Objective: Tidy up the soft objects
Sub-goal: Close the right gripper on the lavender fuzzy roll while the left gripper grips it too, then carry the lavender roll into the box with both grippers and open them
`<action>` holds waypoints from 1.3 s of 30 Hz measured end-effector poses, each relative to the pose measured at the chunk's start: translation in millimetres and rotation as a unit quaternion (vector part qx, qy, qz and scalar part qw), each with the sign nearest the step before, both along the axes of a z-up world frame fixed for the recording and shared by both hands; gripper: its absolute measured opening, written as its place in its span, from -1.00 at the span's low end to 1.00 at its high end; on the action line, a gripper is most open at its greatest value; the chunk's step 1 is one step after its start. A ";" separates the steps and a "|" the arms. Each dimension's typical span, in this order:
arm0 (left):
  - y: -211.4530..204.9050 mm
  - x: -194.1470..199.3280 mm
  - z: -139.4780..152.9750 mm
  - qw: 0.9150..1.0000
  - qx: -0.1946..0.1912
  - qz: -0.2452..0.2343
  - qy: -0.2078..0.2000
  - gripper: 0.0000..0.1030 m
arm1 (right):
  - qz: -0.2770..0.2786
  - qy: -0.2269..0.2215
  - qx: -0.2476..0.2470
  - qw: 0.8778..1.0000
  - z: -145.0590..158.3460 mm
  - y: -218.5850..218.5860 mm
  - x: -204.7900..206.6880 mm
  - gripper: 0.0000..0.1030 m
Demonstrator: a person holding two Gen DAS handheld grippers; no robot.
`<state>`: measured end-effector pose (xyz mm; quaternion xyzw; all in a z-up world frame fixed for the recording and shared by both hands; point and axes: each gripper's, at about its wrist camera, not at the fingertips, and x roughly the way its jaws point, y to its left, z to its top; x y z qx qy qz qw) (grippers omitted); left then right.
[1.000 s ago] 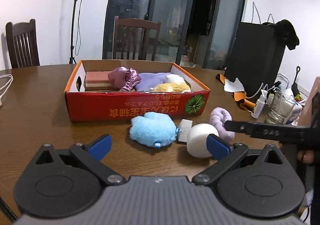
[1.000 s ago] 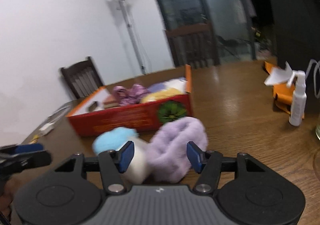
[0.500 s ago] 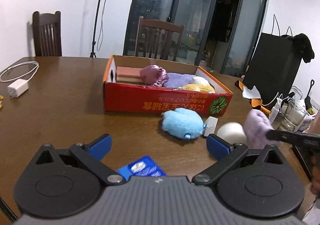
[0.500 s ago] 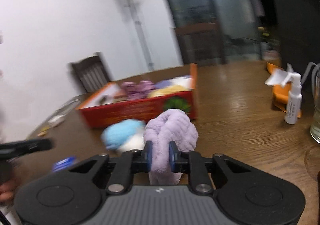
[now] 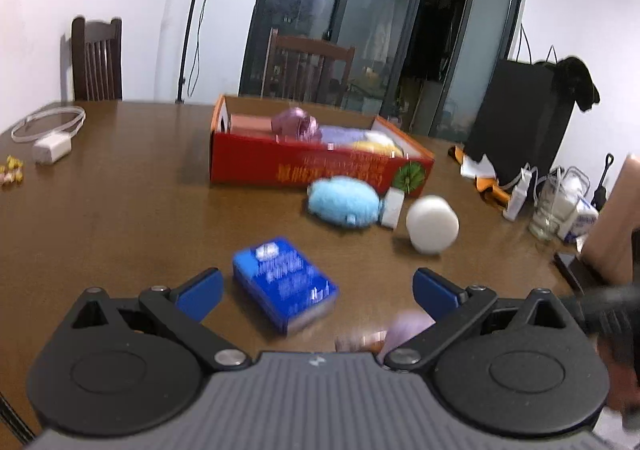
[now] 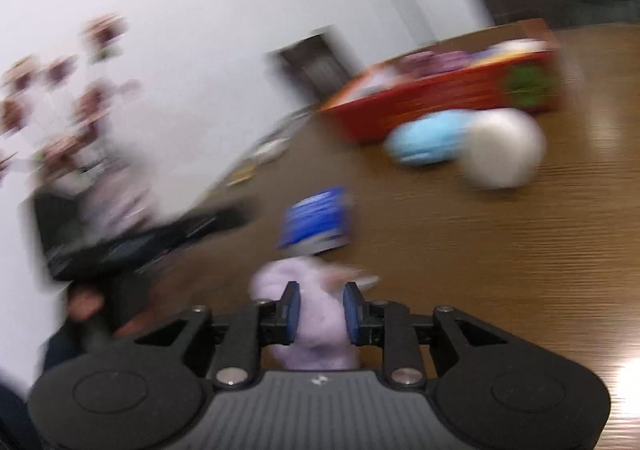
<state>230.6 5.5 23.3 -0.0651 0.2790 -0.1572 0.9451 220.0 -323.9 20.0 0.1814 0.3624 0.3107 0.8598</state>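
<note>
Right claw (image 6: 318,308) clamped on lilac plush (image 6: 308,314), blue pads pressing both sides, jaws have just been opening a bit after a tighter squeeze, plush between them and held. Frame very blurred. Left claw (image 5: 318,292) wide apart, nothing between the pads, pointing over the table (image 5: 120,210) toward blue pack (image 5: 286,282). Lilac plush also peeks in low by left claw's right finger.

Red box (image 5: 320,166) sits further back on table, already holds several soft things. Blue plush (image 5: 344,202) and white ball (image 5: 432,224) lie on the table just in front of box, near each other, a small white block (image 5: 393,208) between them.

Step in hand, my guess: carry lilac plush to box. To do well: keep squeeze firm since plush is squashy and can slip, lift clear of blue pack and ball, come over the box wall, release above a free spot inside, keep left claw out of the path
</note>
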 end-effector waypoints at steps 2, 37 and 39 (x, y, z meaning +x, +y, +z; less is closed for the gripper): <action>-0.1 -4.5 -6.9 1.000 -0.007 -0.005 0.011 1.00 | -0.066 -0.018 -0.043 0.997 4.0 -13.5 -3.2 -0.38; -44.7 31.9 14.5 0.986 -0.122 -0.108 0.039 -0.52 | -0.104 -0.072 -0.055 0.990 43.2 10.8 -9.5 -0.76; -36.7 54.5 35.0 0.984 -0.142 -0.111 0.016 -0.52 | -0.094 -0.113 -0.050 0.988 68.4 8.7 8.1 -0.76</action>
